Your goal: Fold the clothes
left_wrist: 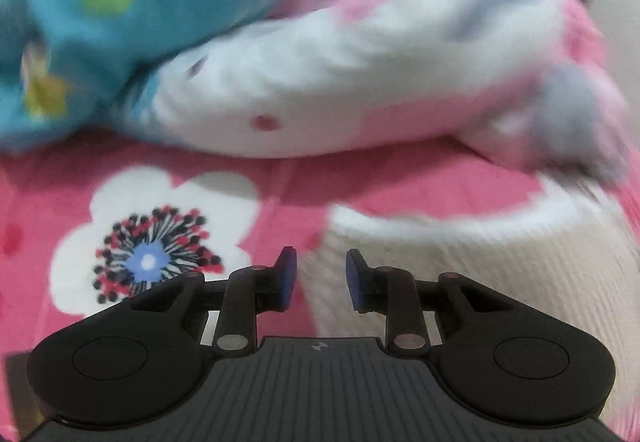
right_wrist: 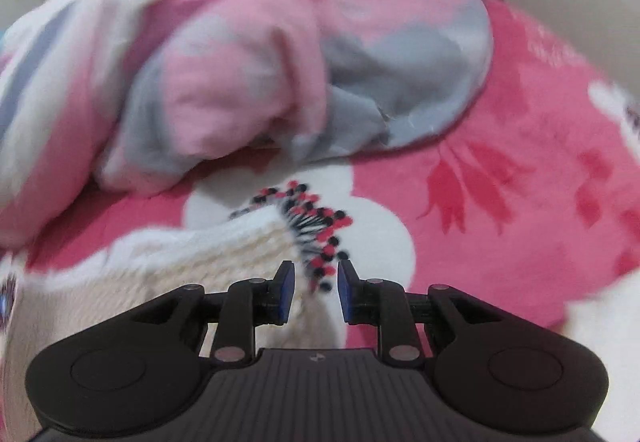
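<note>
A cream knit garment [left_wrist: 460, 282] lies flat on a pink floral blanket [left_wrist: 40, 202]. In the left wrist view its left edge runs just under my left gripper [left_wrist: 320, 274], whose blue pads stand a little apart with nothing pinched between them. In the right wrist view a corner of the cream knit garment [right_wrist: 160, 270] reaches up to my right gripper [right_wrist: 316, 284]. That gripper's jaws are also a little apart, and the knit lies below the gap, not pressed by the pads.
A loose pile of pink, white and grey clothes [left_wrist: 360, 82] lies on the blanket beyond the knit, beside a blue dotted garment [left_wrist: 120, 2]. The right wrist view shows the same pile [right_wrist: 260, 62] and bare pink floral blanket [right_wrist: 500, 182] to the right.
</note>
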A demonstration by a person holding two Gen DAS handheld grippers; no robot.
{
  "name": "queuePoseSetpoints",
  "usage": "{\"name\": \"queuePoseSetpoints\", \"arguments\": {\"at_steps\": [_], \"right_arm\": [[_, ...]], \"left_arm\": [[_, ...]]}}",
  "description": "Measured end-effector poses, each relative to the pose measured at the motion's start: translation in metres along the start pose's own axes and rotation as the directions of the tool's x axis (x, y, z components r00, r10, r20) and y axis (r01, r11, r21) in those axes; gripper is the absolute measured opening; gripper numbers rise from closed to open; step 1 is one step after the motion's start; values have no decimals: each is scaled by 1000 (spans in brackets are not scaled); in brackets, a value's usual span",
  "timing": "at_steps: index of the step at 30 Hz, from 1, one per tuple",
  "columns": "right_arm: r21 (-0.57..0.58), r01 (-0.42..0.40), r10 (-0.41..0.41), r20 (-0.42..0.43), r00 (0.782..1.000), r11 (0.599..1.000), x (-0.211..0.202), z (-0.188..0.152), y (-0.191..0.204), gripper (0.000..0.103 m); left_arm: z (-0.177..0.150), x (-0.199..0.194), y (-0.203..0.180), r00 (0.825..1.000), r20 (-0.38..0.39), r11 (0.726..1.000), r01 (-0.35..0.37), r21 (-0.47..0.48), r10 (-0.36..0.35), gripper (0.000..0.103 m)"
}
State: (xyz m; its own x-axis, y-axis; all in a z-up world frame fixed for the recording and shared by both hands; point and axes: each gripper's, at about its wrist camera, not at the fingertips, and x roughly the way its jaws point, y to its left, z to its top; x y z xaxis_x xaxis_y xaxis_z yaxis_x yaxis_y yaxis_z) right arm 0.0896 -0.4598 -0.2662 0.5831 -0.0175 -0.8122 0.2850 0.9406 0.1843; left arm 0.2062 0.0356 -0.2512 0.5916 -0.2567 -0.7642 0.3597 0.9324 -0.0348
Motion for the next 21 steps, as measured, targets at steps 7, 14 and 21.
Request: {"name": "queuePoseSetpoints", "arguments": {"at_steps": [7, 14, 21], "right_arm": [[-543, -178, 86, -191, 978, 821, -40, -98, 101, 22], [-564, 33, -235, -289, 928, 825, 5, -126, 37, 21], [-623, -166, 57, -190, 980, 764, -52, -114, 117, 21]], "left_arm": [[-83, -1, -60, 987, -153, 926, 108, 362, -55, 31], [-89, 6, -46, 988, -140, 896, 113, 430, -58, 37], [-93, -17, -73, 990, -106, 808, 141, 572, -98, 37]]}}
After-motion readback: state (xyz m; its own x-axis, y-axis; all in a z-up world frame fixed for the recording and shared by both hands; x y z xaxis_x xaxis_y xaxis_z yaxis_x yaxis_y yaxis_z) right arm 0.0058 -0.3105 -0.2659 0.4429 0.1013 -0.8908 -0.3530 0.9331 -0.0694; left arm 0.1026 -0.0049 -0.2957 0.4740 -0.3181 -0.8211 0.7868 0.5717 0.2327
